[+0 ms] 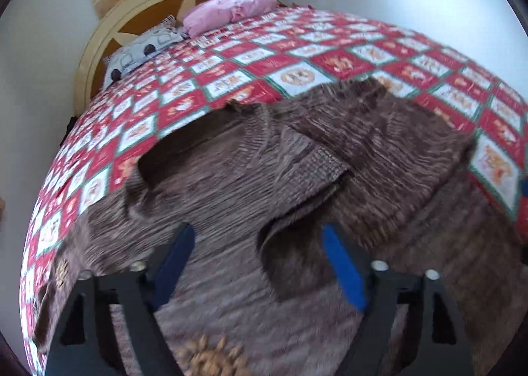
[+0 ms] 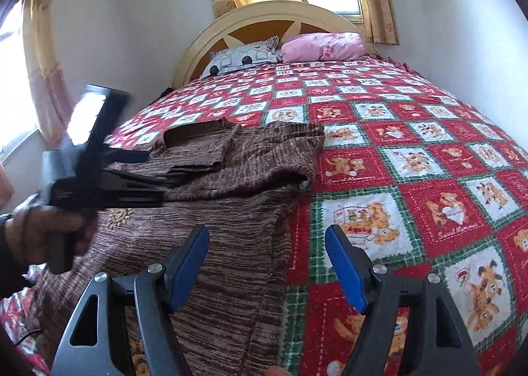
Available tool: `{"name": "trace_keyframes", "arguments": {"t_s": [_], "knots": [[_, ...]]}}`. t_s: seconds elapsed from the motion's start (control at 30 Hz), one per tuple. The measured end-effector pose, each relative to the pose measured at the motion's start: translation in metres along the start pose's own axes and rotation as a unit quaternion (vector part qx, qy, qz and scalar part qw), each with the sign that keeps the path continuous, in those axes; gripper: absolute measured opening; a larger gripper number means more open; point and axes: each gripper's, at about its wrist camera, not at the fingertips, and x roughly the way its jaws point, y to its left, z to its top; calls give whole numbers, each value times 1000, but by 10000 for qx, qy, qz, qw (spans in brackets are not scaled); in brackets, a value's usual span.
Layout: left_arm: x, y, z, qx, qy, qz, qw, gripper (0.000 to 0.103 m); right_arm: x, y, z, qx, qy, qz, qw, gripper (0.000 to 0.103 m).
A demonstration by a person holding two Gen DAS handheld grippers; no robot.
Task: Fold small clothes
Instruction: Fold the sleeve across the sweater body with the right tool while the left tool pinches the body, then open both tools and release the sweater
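We find one brown knitted sweater [image 2: 231, 198] lying on the near left part of the bed, over the red-and-white teddy-bear quilt [image 2: 412, 178], with both sleeves already turned in across the chest.

The left gripper [image 1: 257, 260] hovers over the body of the sweater, jaws apart with nothing between them. The right gripper [image 2: 267, 264] stands just as wide over the sweater's right edge and the quilt beside it, also empty.

Risks, in our judgement:
- The knit is loose and the folded sleeves lie unpinned, so a grip taken on one layer only could drag a sleeve back out.
- A low bite at the right edge could catch the quilt with the hem and pull it up.
- The left wrist view is blurred, so a closing there may land off the intended edge.

Count: one sweater, one quilt, two pillows at the headboard [image 2: 264, 18], namely one grey patterned pillow [image 2: 241, 59] and one pink pillow [image 2: 323, 46], and two grippers.
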Motion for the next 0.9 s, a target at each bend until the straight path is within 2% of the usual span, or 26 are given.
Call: {"name": "trace_keyframes", "arguments": {"t_s": [0.1,0.17,0.2,0.23,0.3,0.4,0.5,0.67,0.77,0.9], "knots": [[11,1,4,-156,88,-197,9996,52,-4,3,0,-99,-103,38,9999,73],[11,3,5,-247,137,-540,9981,18,-3,4,0,-138,-90,28,9999,73],[8,7,4,-393,132,-723,9965,10,-2,3,0,-135,-76,29,9999,73],[6,9,3,-516,142,-814,9952,6,-1,2,-1,-124,-61,24,9999,73],[-1,11,2,-565,65,-777,9954,5,0,0,-1,-59,-34,19,10000,73],[-12,28,3,-938,-41,-1003,9905,5,1,-5,-2,38,-27,-11,10000,73],[-17,54,1,-1533,6,-1359,9788,5,3,-6,-3,50,3,-34,10000,73],[-17,85,-4,-2065,58,-1614,9650,5,5,-4,-4,-45,46,-72,10000,73],[-9,94,-7,-2273,164,-1701,9587,5,7,-3,-3,-58,78,-83,9999,73],[1,103,-16,-2432,282,-1681,9549,5,11,-6,-4,-3,165,-113,9998,73]]}}
